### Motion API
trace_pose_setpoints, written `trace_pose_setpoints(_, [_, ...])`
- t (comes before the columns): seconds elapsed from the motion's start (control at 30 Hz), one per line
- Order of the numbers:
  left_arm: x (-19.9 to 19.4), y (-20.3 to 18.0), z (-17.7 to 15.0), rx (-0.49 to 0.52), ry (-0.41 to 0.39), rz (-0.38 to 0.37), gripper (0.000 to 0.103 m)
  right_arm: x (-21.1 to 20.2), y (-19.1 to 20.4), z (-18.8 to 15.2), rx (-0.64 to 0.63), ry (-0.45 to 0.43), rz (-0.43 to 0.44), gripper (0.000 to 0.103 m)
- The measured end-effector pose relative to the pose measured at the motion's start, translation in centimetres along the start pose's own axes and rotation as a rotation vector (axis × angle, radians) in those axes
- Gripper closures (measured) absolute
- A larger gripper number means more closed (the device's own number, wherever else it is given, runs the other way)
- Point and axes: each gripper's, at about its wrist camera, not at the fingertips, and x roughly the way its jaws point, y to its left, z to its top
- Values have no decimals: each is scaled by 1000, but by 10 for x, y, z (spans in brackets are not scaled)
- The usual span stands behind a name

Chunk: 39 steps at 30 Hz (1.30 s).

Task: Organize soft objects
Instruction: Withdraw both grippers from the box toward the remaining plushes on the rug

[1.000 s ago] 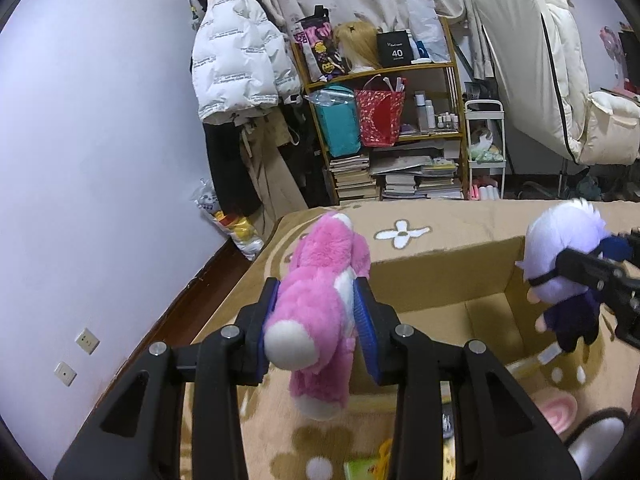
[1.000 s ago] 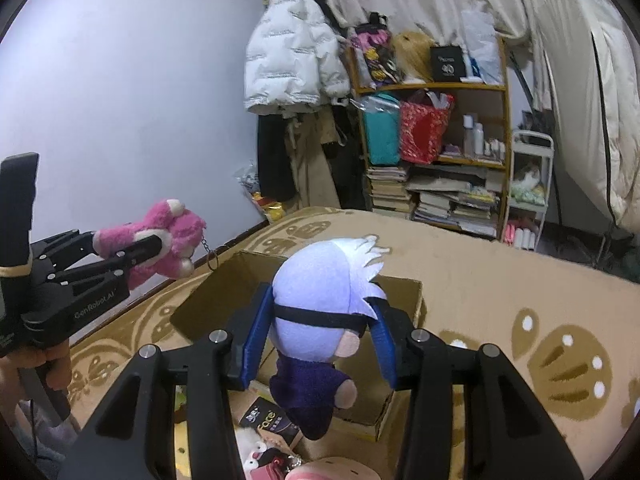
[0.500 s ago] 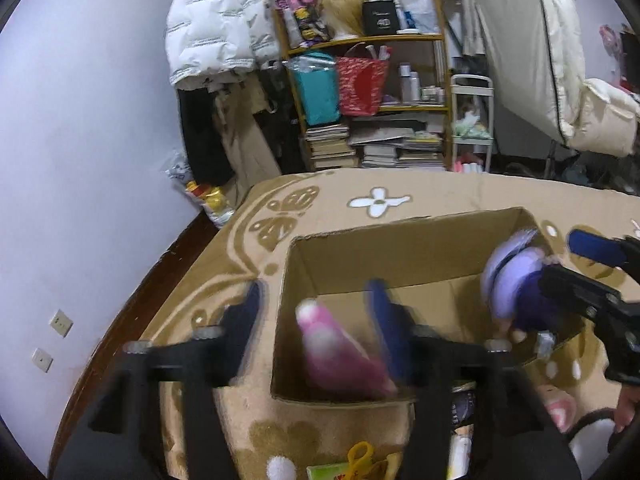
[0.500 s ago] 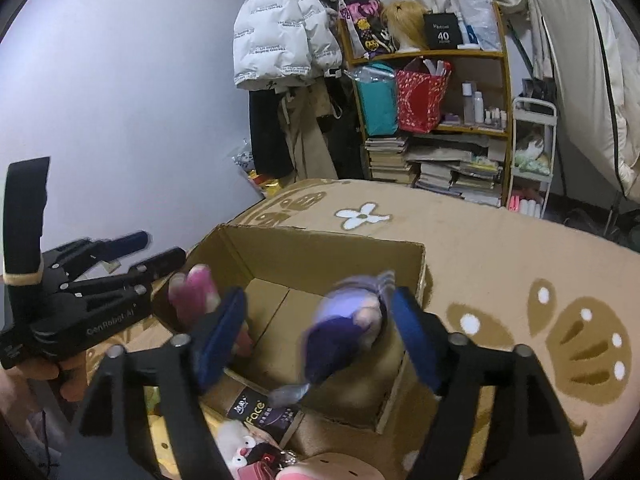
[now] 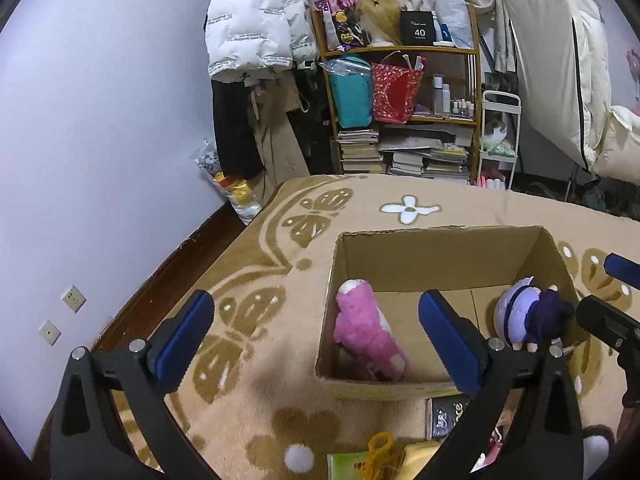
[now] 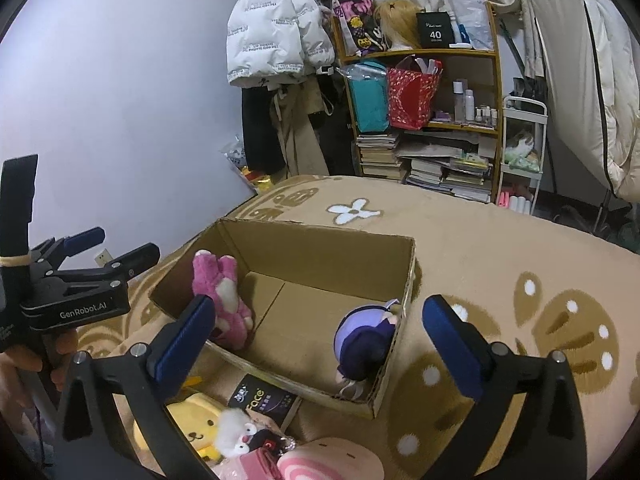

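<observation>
An open cardboard box (image 5: pixel 440 240) (image 6: pixel 320 240) sits on a tan rug. A pink plush (image 5: pixel 366 332) (image 6: pixel 224 300) lies inside against its left wall. A purple-haired doll (image 5: pixel 528 316) (image 6: pixel 366 338) lies inside against its right wall. My left gripper (image 5: pixel 316 328) is open and empty, above the box's near left corner; it also shows in the right wrist view (image 6: pixel 108 248). My right gripper (image 6: pixel 320 332) is open and empty above the box's near right part; its fingers (image 5: pixel 608 320) show at the right of the left wrist view.
Near the box's front lie a yellow plush (image 6: pixel 196 428), a small white and black plush (image 6: pixel 244 436), a pink striped plush (image 6: pixel 320 460) and a dark packet (image 6: pixel 264 400). A bookshelf (image 5: pixel 404 112), hanging coats and a white wall stand behind the rug (image 6: pixel 500 264).
Both grippers opened and let go of their toys. The pink plush and the purple doll dropped into the box. Both grippers now stand wide open above it.
</observation>
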Motion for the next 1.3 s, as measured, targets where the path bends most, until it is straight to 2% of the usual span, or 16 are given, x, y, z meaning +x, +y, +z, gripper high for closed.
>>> trace_pose_setpoints(0.27, [-29,11,-5,-20,1,-7,2,-32,12,7,-10,-50,-5,0])
trace_pose_setpoints(0.53, [-60,26,-17,-66,26,-29,1,-59,22,3,-16,-61,-9,0])
trace_pose_setpoints(0.73, [-74,39,-38,-137,70,-39,1,-71,32,-10,-25,-47,-7,0])
trace_pose_setpoints(1.03, [-81,50,-59,-184,103,-56,1,-74,40,-37,-24,-1,-10,0])
trace_pose_setpoints(1.3, [-76,36,-68,-149,138,-77,1,-56,30,-57,18,59,-22,0])
